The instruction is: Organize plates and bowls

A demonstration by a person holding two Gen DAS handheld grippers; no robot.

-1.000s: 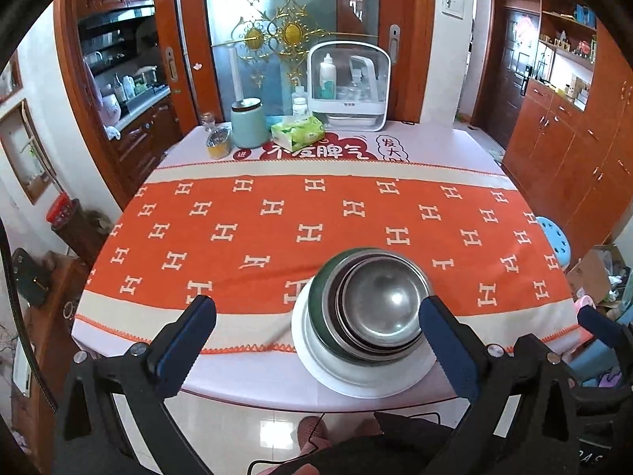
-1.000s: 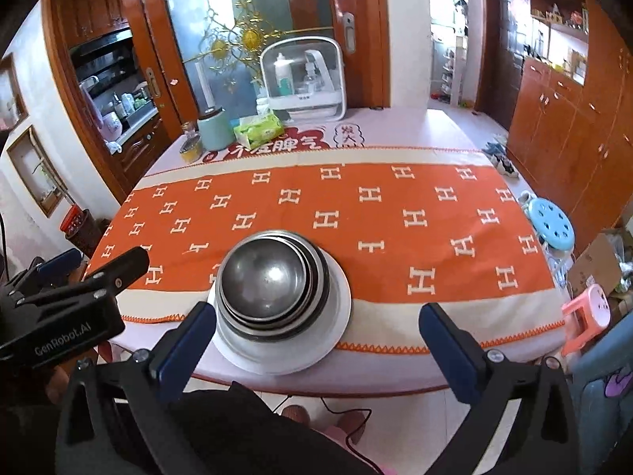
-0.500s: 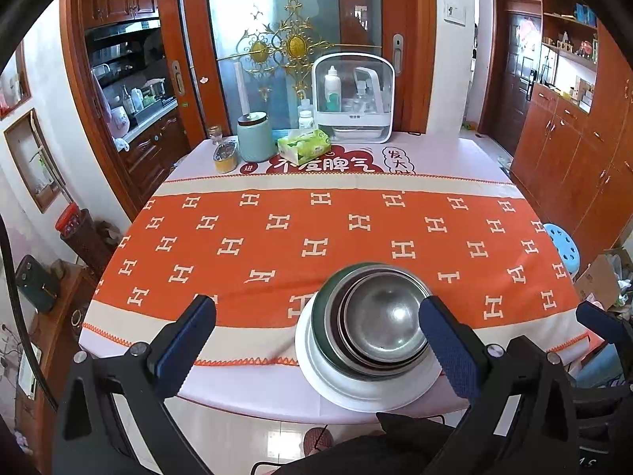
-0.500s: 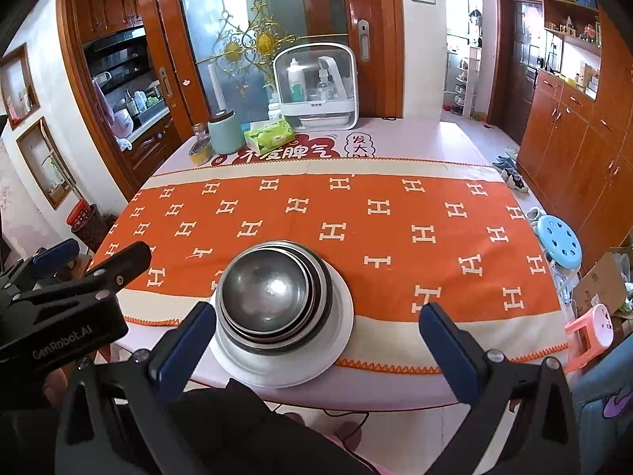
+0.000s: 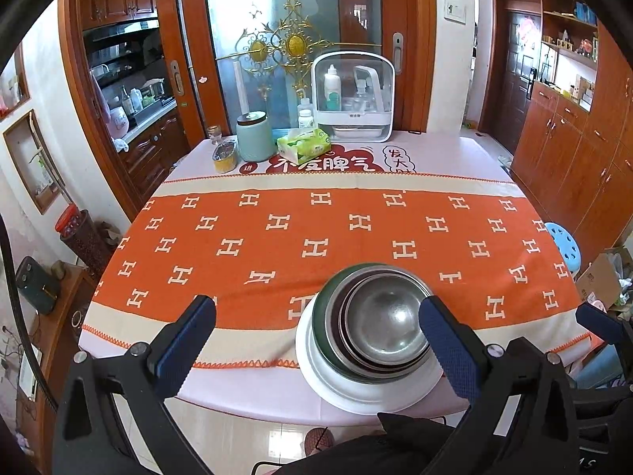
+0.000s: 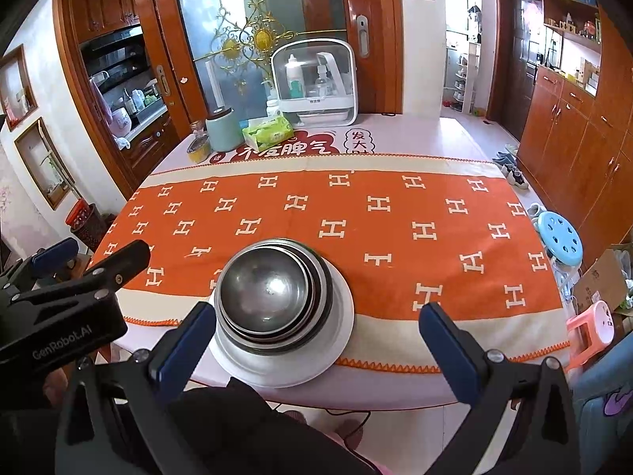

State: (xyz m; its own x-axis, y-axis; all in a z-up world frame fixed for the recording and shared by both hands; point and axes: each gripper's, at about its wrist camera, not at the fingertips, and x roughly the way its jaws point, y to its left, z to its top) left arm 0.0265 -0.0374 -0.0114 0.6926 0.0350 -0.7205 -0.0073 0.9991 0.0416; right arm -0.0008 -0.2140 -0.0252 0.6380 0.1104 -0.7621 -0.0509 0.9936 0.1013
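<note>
A stack of nested steel bowls [image 5: 379, 316] sits on a white plate [image 5: 336, 388] near the table's front edge; the bowls [image 6: 273, 293] and the plate [image 6: 340, 340] also show in the right wrist view. My left gripper [image 5: 316, 336] is open and empty, held above and in front of the table edge, left of the stack. My right gripper [image 6: 316, 336] is open and empty, held back from the front edge, with the stack ahead and to its left. The left gripper's body [image 6: 59, 304] shows at the left of the right wrist view.
An orange patterned cloth [image 5: 316, 237] covers the table. At the far end stand a white bottle caddy [image 5: 352, 95], a green tissue pack [image 5: 302, 144], a pale green canister [image 5: 255, 136] and a small tin [image 5: 224, 154]. A blue stool [image 6: 561, 241] and a pink stool [image 6: 593, 328] stand at the right.
Both grippers have drawn back and risen from the table, so the stack looks smaller and farther off. The bowls and plate have not moved. Both stay open.
</note>
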